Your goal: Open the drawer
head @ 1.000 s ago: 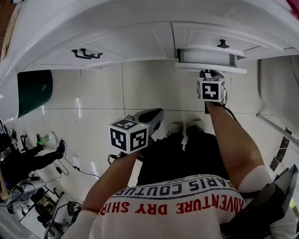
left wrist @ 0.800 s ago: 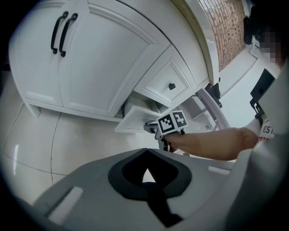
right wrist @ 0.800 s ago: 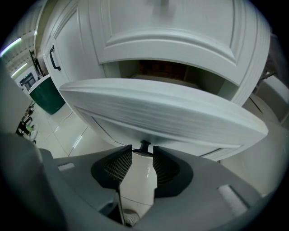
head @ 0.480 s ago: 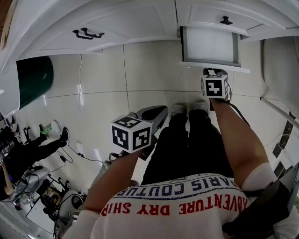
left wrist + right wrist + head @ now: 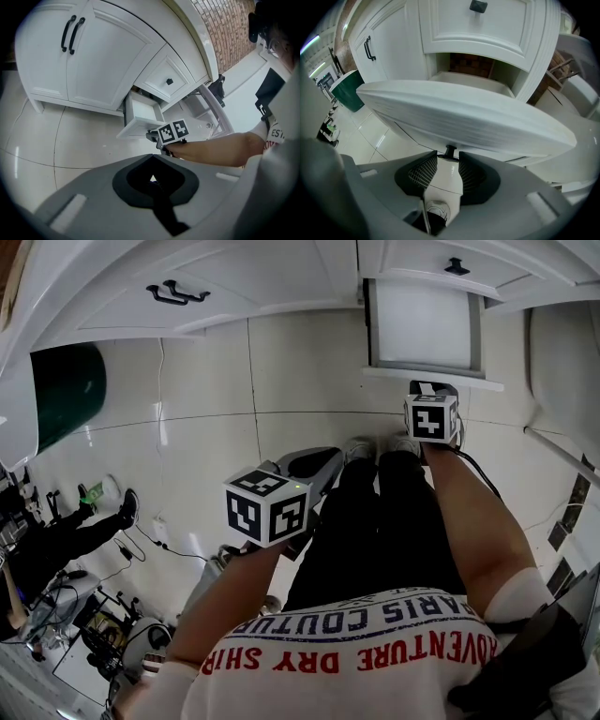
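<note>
One drawer (image 5: pixel 427 379), at one o'clock in the head view, is seen pulled out of the white cabinet (image 5: pixel 253 296), its knob (image 5: pixel 450 150) clamped by the right gripper (image 5: pixel 448 158), while the left gripper (image 5: pixel 153 159), at seven o'clock, is clenched on nothing.

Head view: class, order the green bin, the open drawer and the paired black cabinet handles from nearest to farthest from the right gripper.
1. open drawer, its knob gripped by the right gripper.
2. paired black cabinet handles, upper left.
3. green bin, far left edge.
</note>
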Demonstrator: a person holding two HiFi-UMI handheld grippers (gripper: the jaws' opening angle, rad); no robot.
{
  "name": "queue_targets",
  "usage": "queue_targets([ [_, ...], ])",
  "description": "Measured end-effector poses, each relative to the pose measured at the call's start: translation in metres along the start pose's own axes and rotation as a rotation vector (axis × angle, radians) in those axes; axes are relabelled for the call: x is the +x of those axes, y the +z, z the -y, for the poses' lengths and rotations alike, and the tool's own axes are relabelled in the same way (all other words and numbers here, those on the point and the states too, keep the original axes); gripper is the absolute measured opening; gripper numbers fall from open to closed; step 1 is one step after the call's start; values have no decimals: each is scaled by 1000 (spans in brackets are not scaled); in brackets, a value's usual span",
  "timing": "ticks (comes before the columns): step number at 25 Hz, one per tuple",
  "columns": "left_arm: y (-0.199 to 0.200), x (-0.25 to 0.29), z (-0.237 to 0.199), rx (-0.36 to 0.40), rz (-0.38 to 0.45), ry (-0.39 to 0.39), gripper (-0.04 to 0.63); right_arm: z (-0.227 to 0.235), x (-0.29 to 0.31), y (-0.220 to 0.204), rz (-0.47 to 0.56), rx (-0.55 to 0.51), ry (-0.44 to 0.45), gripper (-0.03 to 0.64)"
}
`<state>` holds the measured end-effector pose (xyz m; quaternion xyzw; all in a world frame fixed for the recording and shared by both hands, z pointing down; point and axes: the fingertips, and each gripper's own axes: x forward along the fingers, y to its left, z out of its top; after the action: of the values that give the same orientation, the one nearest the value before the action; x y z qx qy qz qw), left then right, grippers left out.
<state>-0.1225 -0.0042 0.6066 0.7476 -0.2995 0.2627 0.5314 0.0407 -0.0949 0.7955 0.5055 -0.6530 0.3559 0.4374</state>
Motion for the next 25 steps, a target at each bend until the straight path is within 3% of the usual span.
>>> queue_targets([
  [9,1,-8,4,-3,-6,-20,-6,3,1,-3,-14,16,6,156],
  [10,2,-10,4,-4,-6,-27,-5,4,0,-3,-21,20,11,174],
  [12,6,-16,5,-8,-3,-34,-5,4,-4,-6,-43,43,26,272],
  [13,9,-19,6,-8,-3,-39,-6,6,-8,-9,-60,55,27,267],
  [17,27,-36,19,14,-12,-58,-5,11,-39,-23,-118,88,5,207],
  [23,60,-71,61,110,-36,-97,-5,15,-128,-13,-118,33,54,9],
  [25,75,-89,75,122,-19,-110,-5,16,-168,-2,-107,40,85,9],
])
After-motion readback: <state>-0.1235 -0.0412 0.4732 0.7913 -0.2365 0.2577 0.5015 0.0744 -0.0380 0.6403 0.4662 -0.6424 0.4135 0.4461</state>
